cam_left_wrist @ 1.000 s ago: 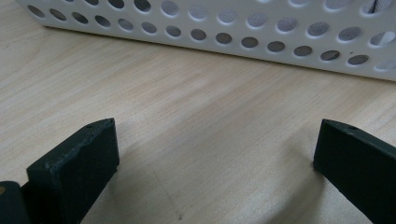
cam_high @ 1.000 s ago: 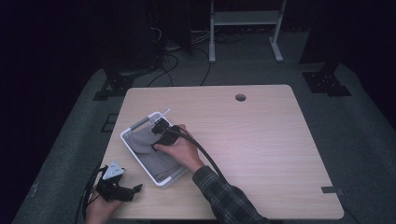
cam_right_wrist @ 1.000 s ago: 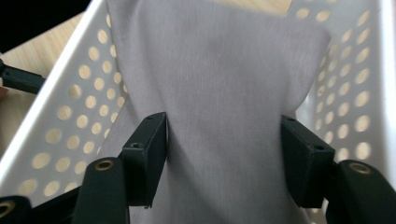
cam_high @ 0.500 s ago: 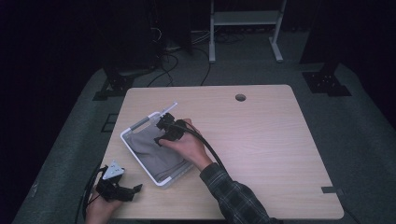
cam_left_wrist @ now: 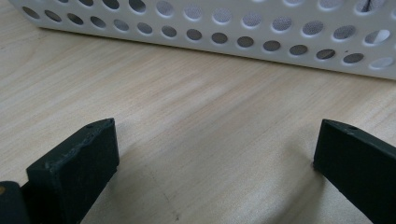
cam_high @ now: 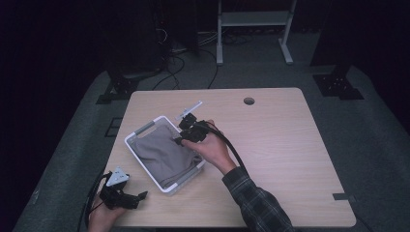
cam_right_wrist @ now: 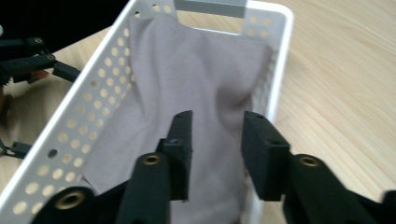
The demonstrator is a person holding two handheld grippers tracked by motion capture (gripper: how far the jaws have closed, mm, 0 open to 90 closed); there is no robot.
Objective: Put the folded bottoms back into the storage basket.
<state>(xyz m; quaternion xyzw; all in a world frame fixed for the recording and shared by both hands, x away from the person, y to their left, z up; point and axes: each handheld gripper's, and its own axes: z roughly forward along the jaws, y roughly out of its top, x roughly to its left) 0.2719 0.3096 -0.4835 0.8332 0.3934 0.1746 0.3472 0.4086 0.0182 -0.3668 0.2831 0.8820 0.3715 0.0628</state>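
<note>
A white perforated basket stands on the left half of the wooden table, and a grey cloth lies loosely in it. My right gripper hovers over the basket's far right side, held by a hand in a plaid sleeve. In the right gripper view its jaws are open, nothing between them, with the grey cloth below and the basket around it. My left gripper rests open on the table near the front left corner, its jaws wide apart facing the basket wall.
A round cable hole sits near the table's far edge. A strip of tape marks the front right edge. The right half of the table is bare wood. Dark floor and a desk frame lie beyond.
My right gripper has risen from the cloth and drifted toward the basket's far right rim. The left gripper has not moved.
</note>
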